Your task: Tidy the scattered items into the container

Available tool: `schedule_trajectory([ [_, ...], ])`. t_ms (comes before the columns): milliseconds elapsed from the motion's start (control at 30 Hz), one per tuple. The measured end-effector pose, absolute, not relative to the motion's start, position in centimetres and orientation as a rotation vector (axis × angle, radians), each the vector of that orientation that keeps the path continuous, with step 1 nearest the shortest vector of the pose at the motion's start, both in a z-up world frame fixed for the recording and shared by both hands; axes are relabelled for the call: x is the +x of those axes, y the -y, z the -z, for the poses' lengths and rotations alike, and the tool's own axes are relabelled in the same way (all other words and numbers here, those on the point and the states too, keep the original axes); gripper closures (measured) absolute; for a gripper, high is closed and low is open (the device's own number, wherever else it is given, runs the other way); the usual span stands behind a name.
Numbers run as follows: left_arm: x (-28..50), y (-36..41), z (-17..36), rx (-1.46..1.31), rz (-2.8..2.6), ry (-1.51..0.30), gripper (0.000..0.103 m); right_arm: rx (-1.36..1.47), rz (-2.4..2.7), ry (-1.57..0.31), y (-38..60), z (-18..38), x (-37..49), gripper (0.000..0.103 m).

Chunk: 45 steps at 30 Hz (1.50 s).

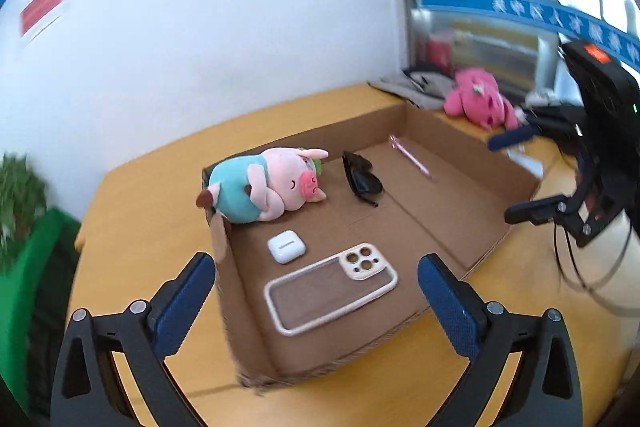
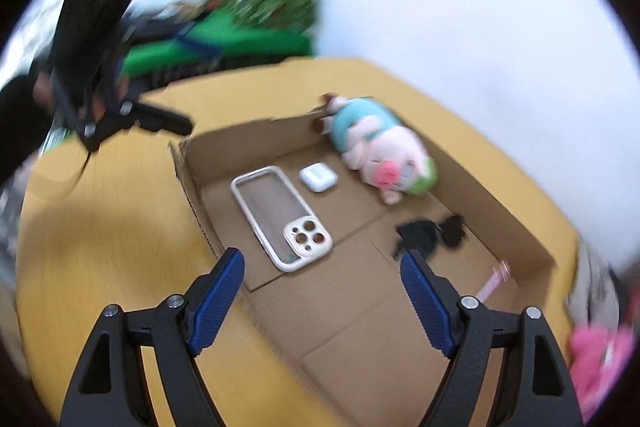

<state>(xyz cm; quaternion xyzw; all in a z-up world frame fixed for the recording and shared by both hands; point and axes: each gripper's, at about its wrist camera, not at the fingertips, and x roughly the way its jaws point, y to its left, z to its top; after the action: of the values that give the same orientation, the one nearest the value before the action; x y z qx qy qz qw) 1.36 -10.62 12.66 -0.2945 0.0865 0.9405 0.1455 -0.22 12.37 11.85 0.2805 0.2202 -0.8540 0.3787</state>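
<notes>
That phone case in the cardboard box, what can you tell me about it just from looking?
The phone case is empty: through its clear, slightly tinted back you see the brown floor of the cardboard box. A cream-white, soft-looking rim runs around it, and a cream camera block with several round holes sits at one end. It lies flat near the box's corner, beside a small white earbud case but not touching it. Neither gripper touches it.

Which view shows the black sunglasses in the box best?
The left wrist view: the sunglasses lie folded and sharp on the cardboard box floor, between the pig plush and the pink pen. In the right wrist view they are motion-blurred and partly behind a fingertip of the right gripper.
</notes>
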Motion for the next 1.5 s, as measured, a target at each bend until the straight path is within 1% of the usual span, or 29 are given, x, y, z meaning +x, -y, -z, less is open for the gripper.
schedule_trajectory([
  [100, 1.6, 10.1, -10.3, -0.86, -2.804, -0.071, 0.0, 0.766, 2.376, -0.358, -15.4, -8.3, -1.0, 0.019],
  [200, 0.7, 9.9, -7.8, -0.906, -2.899, 0.081, 0.0, 0.893, 2.52, -0.174, -17.6, -4.6, -2.6, 0.019],
  [267, 0.1, 9.8, -6.3, -0.907, -2.953, 0.136, 0.0, 0.976, 2.584, -0.105, -17.9, -2.7, -3.7, 0.019],
  [300, -0.2, 9.6, -5.6, -0.905, -2.975, 0.146, 0.0, 0.942, 2.625, -0.048, -18.1, -2.4, -3.6, 0.019],
  [400, -0.6, 8.6, -4.0, -0.898, -3.008, 0.098, 0.0, 0.887, 2.749, -0.097, -17.0, -2.2, -3.2, 0.019],
  [467, -0.8, 7.4, -3.1, -0.888, -3.021, 0.003, 0.0, 0.837, 2.795, -0.061, -16.8, -1.9, -2.9, 0.016],
  [533, -0.6, 7.1, -2.9, -0.822, -3.046, -0.005, 0.0, 0.78, 2.842, -0.053, -16.5, -1.5, -2.7, 0.01],
  [700, -0.4, 6.8, -3.0, -0.726, -3.056, -0.015, 0.0, 0.765, 2.899, -0.047, -16.4, -1.6, -2.6, 0.007],
  [767, -0.9, 6.3, -2.9, -0.77, -3.065, -0.061, 0.0, 0.8, 2.892, -0.072, -16.1, -1.5, -3.0, 0.0],
  [1067, -1.7, 6.3, -2.4, -0.816, -2.993, -0.023, 0.0, 0.817, 2.889, -0.078, -16.0, -1.6, -3.2, 0.0],
  [1200, -2.3, 6.6, -2.0, -0.871, -2.933, 0.036, 0.0, 0.818, 2.883, -0.088, -15.9, -1.6, -3.1, 0.0],
  [1500, -2.2, 6.5, -2.0, -0.872, -2.935, 0.034, 0.0, 0.825, 2.88, -0.089, -16.0, -1.6, -3.0, 0.0],
])
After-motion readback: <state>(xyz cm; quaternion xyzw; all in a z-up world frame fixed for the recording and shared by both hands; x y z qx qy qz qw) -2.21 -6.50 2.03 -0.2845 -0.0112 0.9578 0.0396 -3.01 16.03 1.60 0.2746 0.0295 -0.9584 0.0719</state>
